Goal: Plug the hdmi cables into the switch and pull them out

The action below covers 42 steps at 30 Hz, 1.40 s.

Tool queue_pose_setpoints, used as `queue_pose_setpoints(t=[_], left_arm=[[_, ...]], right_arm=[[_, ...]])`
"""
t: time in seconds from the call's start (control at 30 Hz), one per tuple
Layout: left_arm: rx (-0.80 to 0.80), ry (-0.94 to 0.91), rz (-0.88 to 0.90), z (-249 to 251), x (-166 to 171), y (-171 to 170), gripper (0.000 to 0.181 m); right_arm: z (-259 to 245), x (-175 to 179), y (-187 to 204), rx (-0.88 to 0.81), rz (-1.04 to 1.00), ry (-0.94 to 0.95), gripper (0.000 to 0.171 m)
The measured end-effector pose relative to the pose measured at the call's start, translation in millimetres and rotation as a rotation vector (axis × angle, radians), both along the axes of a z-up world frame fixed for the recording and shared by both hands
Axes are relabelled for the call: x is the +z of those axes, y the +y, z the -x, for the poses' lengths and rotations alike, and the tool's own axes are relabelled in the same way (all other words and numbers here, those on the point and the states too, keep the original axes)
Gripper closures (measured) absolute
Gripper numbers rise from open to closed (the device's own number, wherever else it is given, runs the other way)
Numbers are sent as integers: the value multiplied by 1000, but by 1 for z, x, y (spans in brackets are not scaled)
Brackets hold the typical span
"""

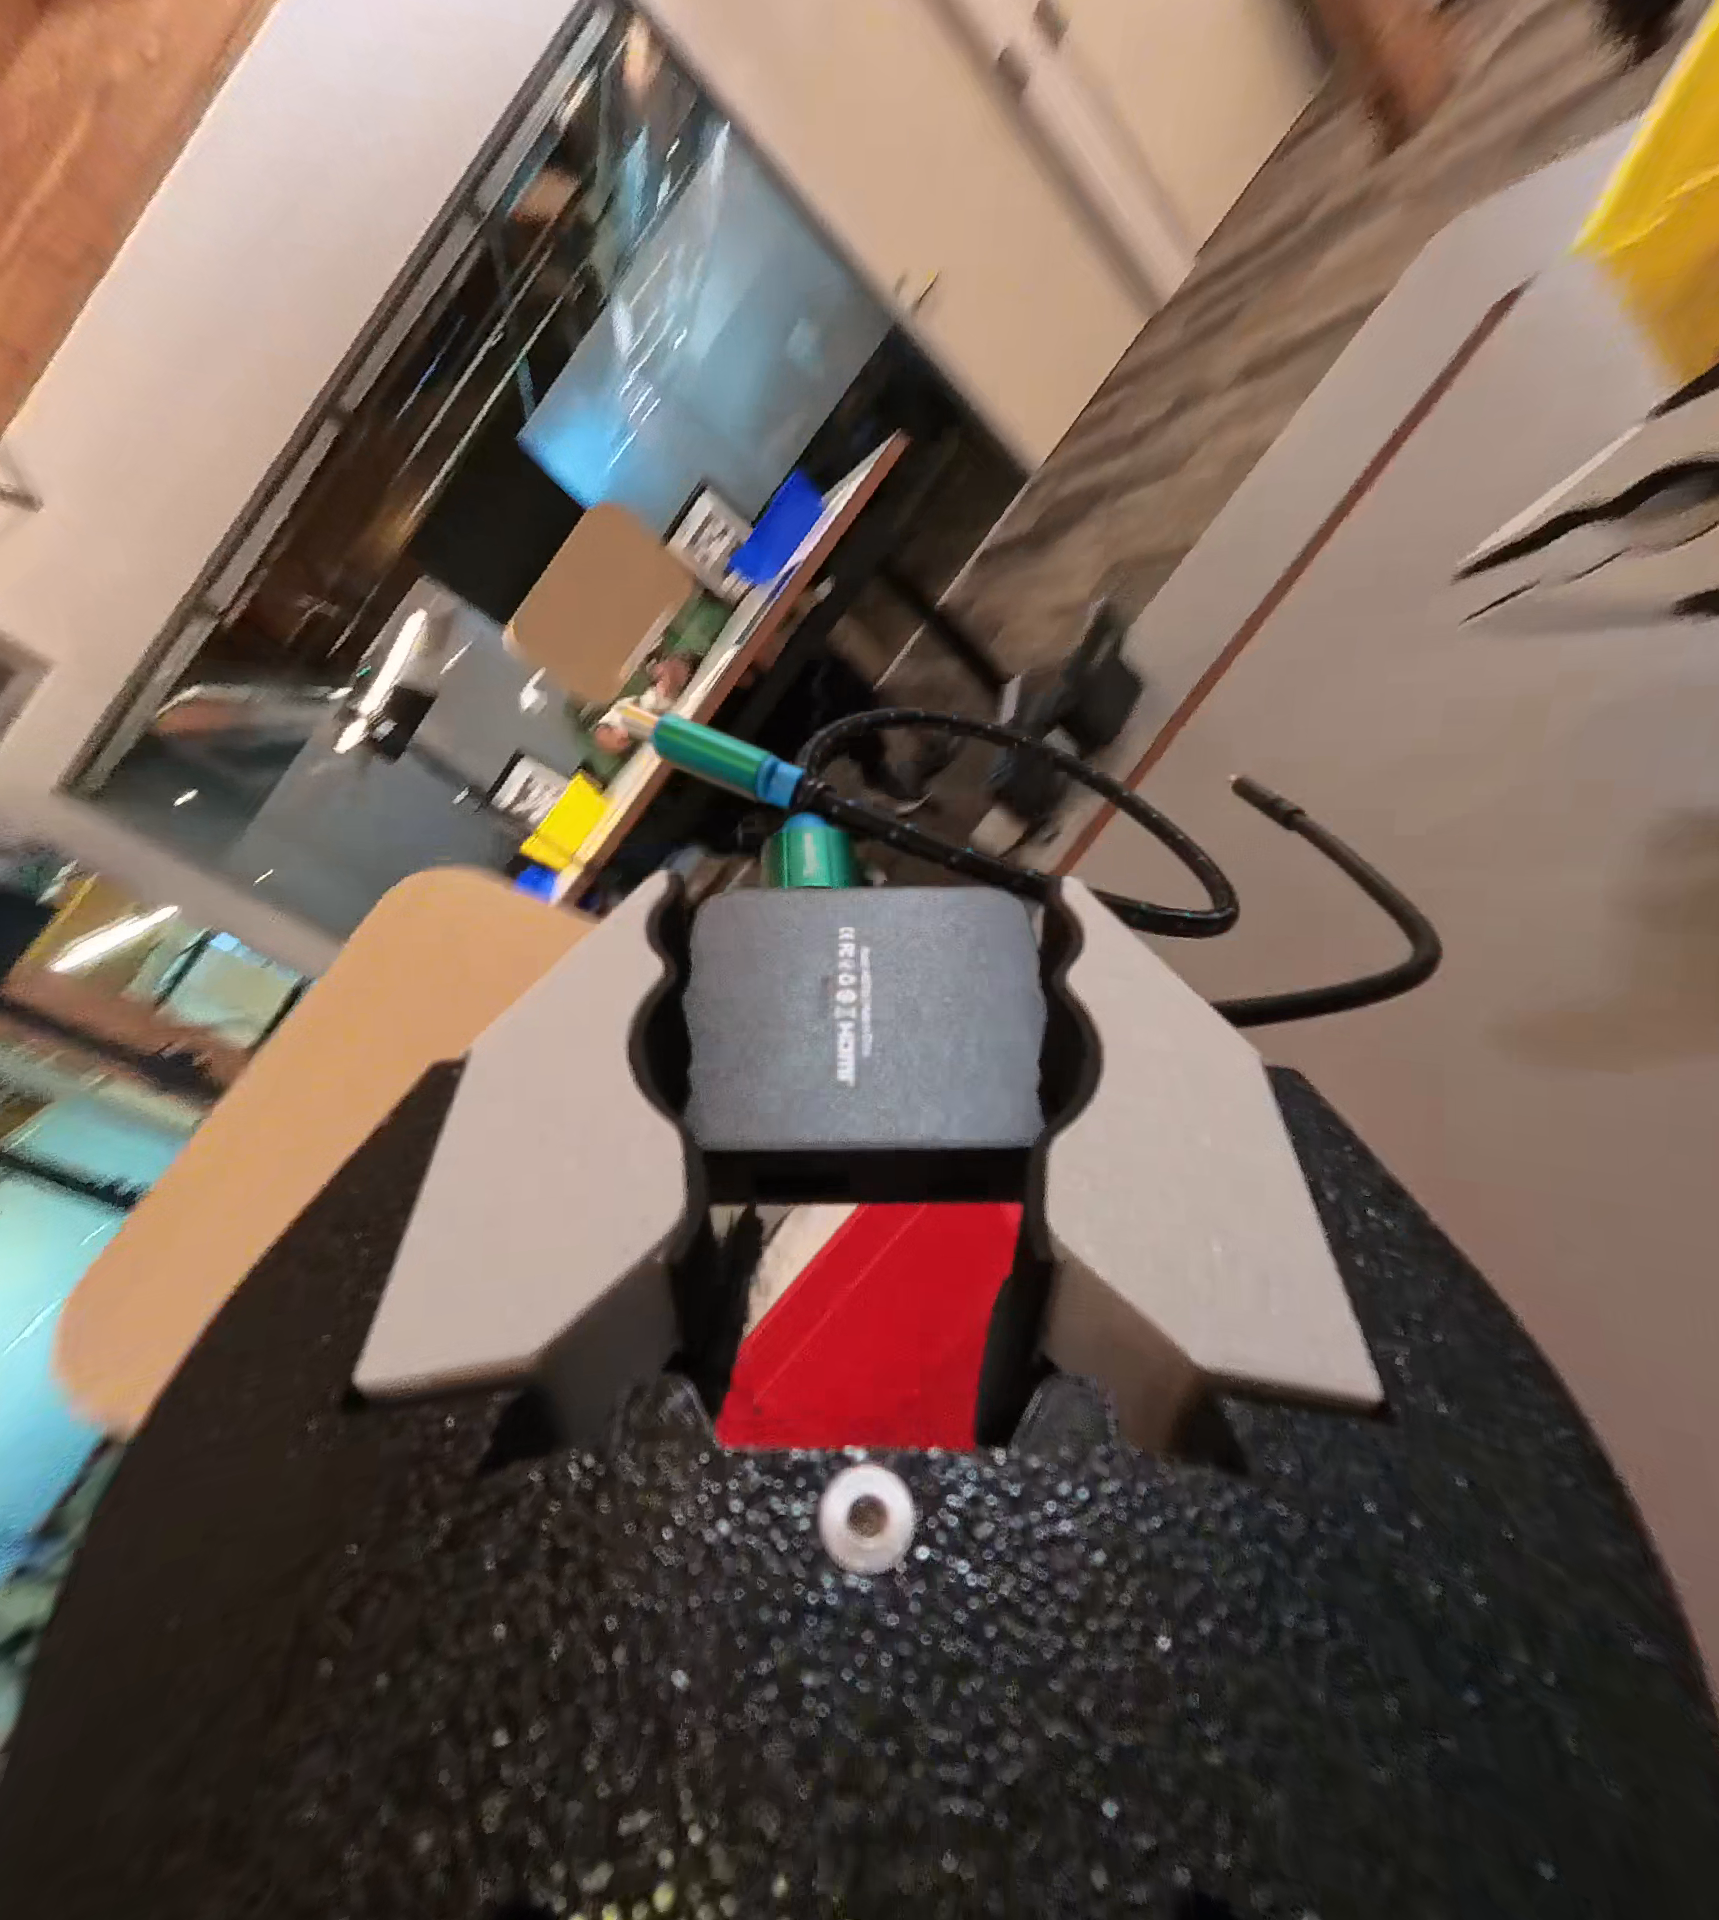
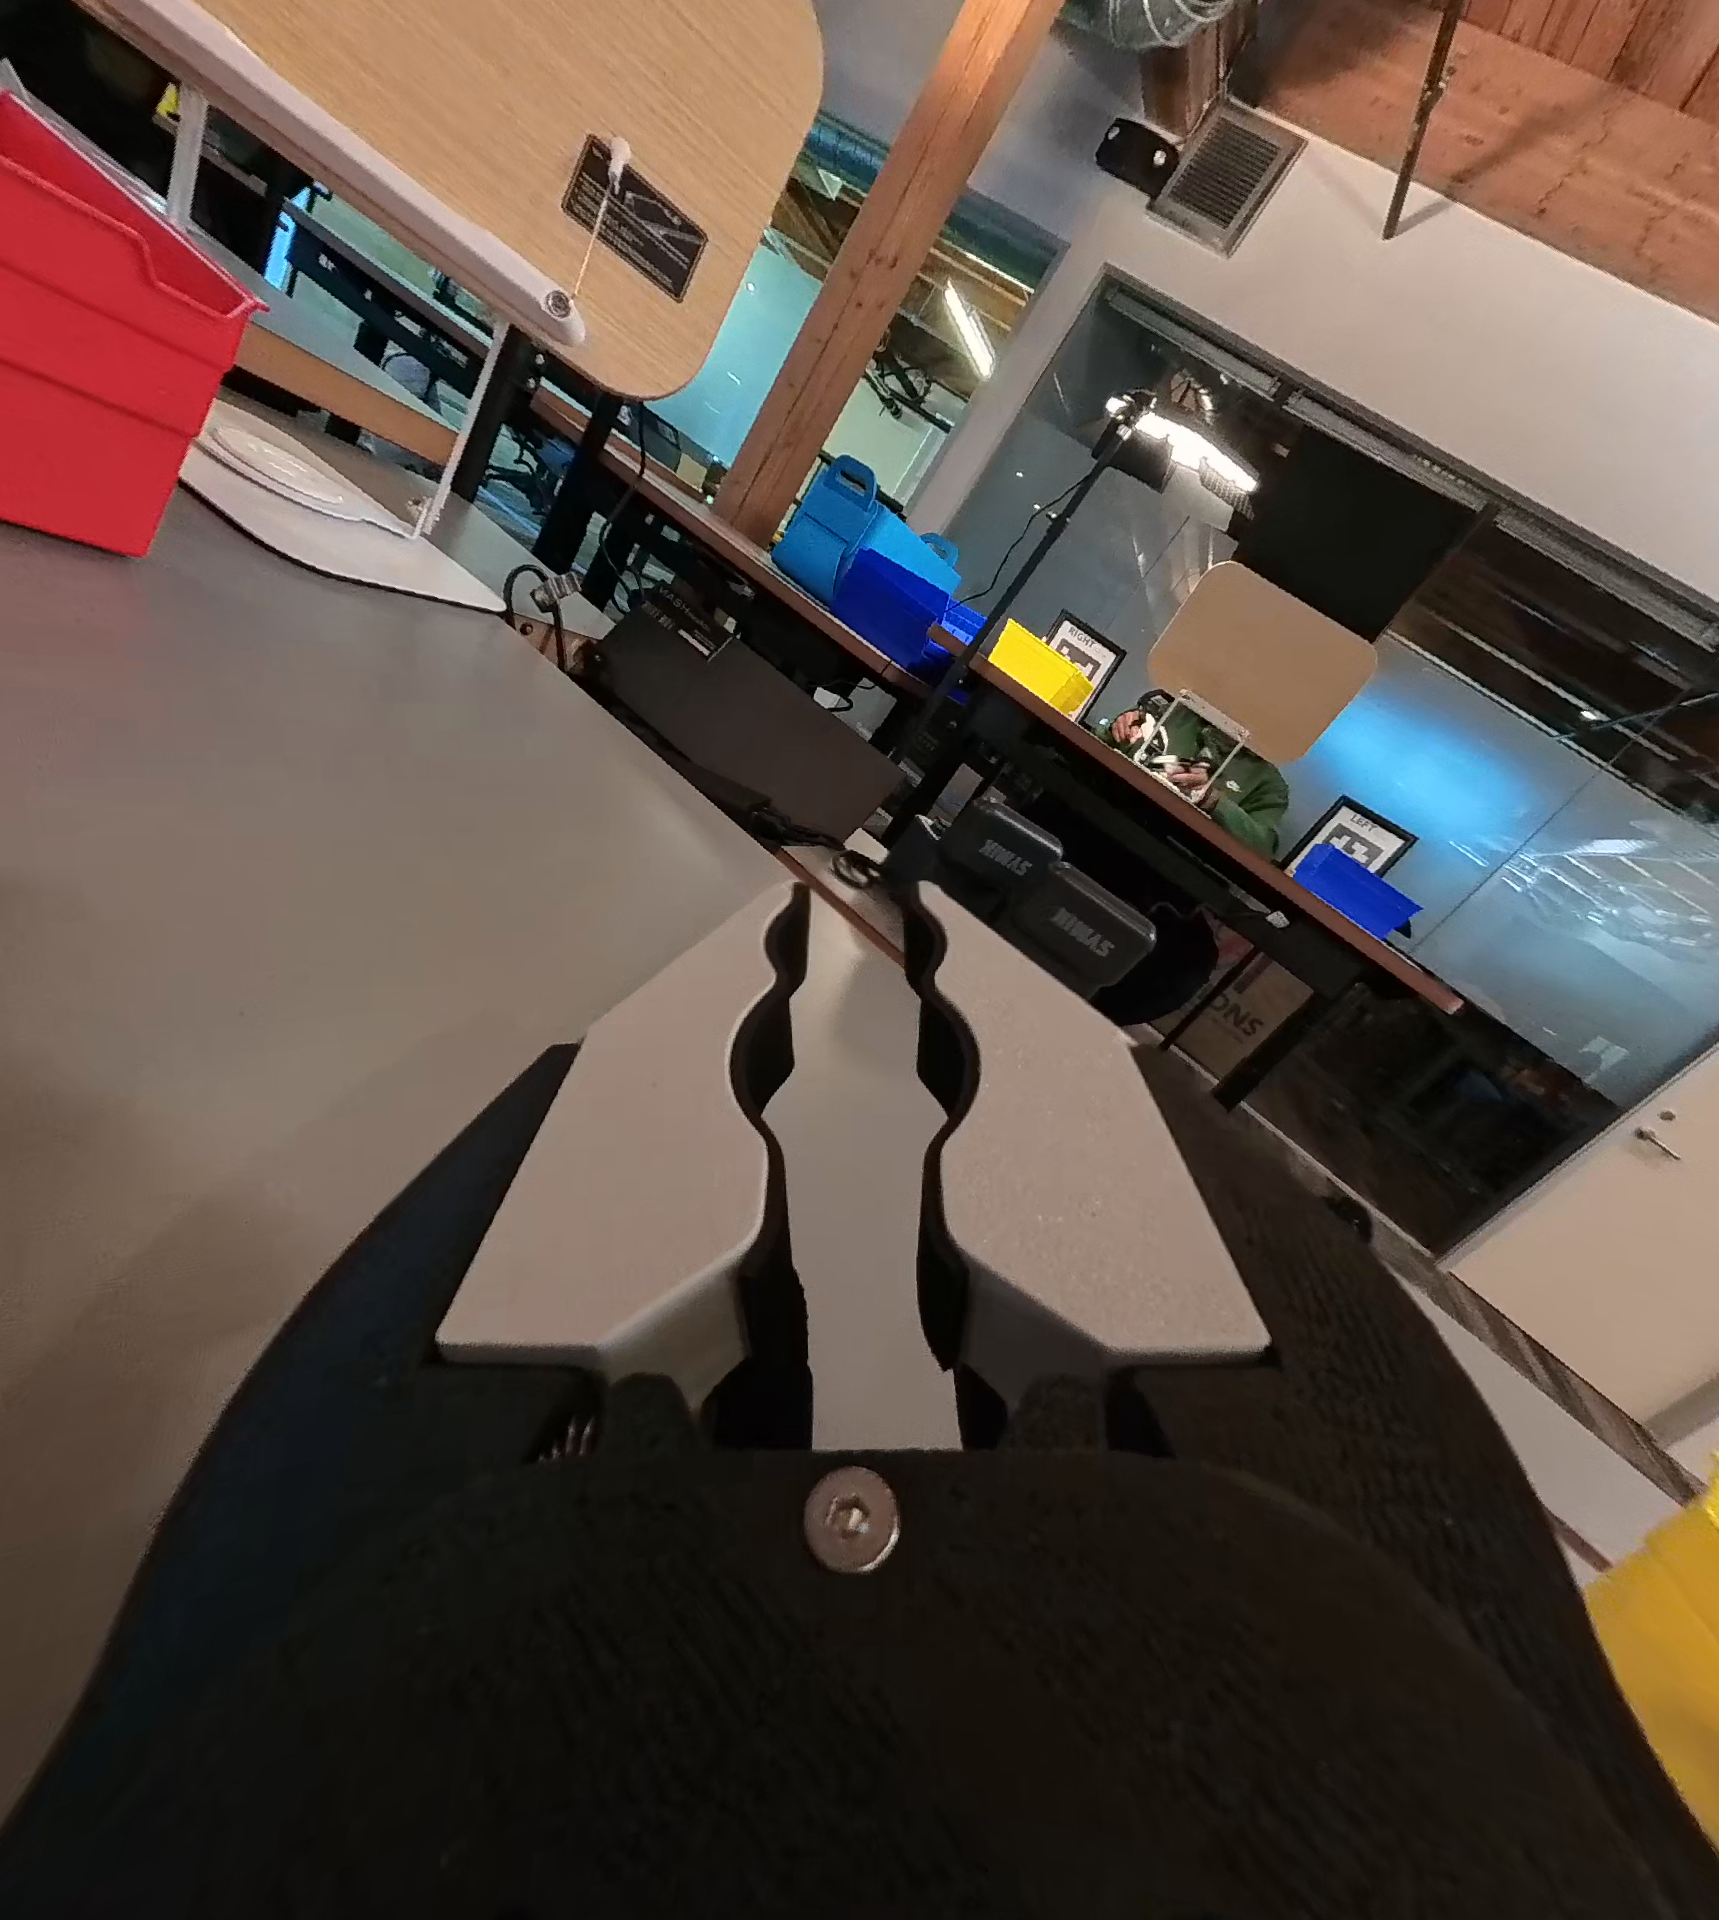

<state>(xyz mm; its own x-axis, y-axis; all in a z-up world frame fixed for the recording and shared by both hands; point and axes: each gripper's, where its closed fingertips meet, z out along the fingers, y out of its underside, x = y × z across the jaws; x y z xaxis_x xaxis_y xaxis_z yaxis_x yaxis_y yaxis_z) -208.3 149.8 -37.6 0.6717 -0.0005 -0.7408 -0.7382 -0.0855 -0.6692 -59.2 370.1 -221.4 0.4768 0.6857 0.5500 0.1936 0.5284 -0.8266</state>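
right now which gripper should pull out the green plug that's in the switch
Right. The left gripper is shut on the switch, bracing it; the right gripper is open and empty, free to take the green plug.

Left wrist view: tilted hard, peering forward along its jaws, very close on the switch [image 1: 863,1023], blurred worktop [image 1: 1457,831] beyond. Right wrist view: low over the grey worktop [image 2: 211,831], facing far desks. Shared: red bin [image 2: 34,395], yellow bin [image 2: 1717,1683], glass-walled room behind.
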Motion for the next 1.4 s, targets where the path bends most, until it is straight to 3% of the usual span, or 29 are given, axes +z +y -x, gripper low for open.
queue_pose_setpoints(t=[0.13, 0.27, 0.5, 0.57, 0.67, 0.73, 0.8, 0.83, 0.93, 1.1, 1.17, 1.2, 1.27, 1.33, 1.4], left_arm=[[-193, -105, 65, -60, -36, 31, 115], [-330, -269, 197, -105, -97, 62, 115], [-365, -421, 421, -135, -208, 105, 116], [-363, -459, 445, -134, -222, 112, 118], [-356, -478, 496, -129, -239, 117, 126], [-364, -501, 448, -125, -235, 118, 155], [-355, -475, 458, -119, -236, 118, 181], [-343, -465, 458, -115, -236, 118, 181], [-286, -406, 484, -102, -242, 115, 152], [-187, -406, 514, -77, -259, 119, 137], [-202, -459, 509, -76, -258, 119, 130], [-209, -475, 505, -75, -257, 120, 127], [-224, -478, 477, -71, -253, 120, 120], [-238, -452, 417, -68, -244, 121, 119], [-251, -389, 346, -67, -232, 122, 115]], right_arm=[[-10, 3, 11, -46, 8, 21, 155], [-24, 5, 28, -103, 45, 58, 155], [-43, 7, 48, -185, 52, 73, 154], [-38, 13, 36, -109, 4, 54, 152], [-14, 14, -22, 247, -13, -33, 144], [-4, 3, -60, 462, 66, -141, 141], [3, -14, -82, 548, 111, -277, 138], [5, -24, -88, 556, 101, -345, 137], [11, -46, -96, 528, 43, -488, 135], [13, -74, -130, 680, 317, -618, 128], [22, -84, -131, 616, 342, -645, 127], [25, -91, -125, 544, 307, -689, 130], [27, -92, -117, 442, 207, -724, 167], [29, -84, -115, 413, 136, -705, 169], [30, -70, -122, 465, 209, -633, 170]])
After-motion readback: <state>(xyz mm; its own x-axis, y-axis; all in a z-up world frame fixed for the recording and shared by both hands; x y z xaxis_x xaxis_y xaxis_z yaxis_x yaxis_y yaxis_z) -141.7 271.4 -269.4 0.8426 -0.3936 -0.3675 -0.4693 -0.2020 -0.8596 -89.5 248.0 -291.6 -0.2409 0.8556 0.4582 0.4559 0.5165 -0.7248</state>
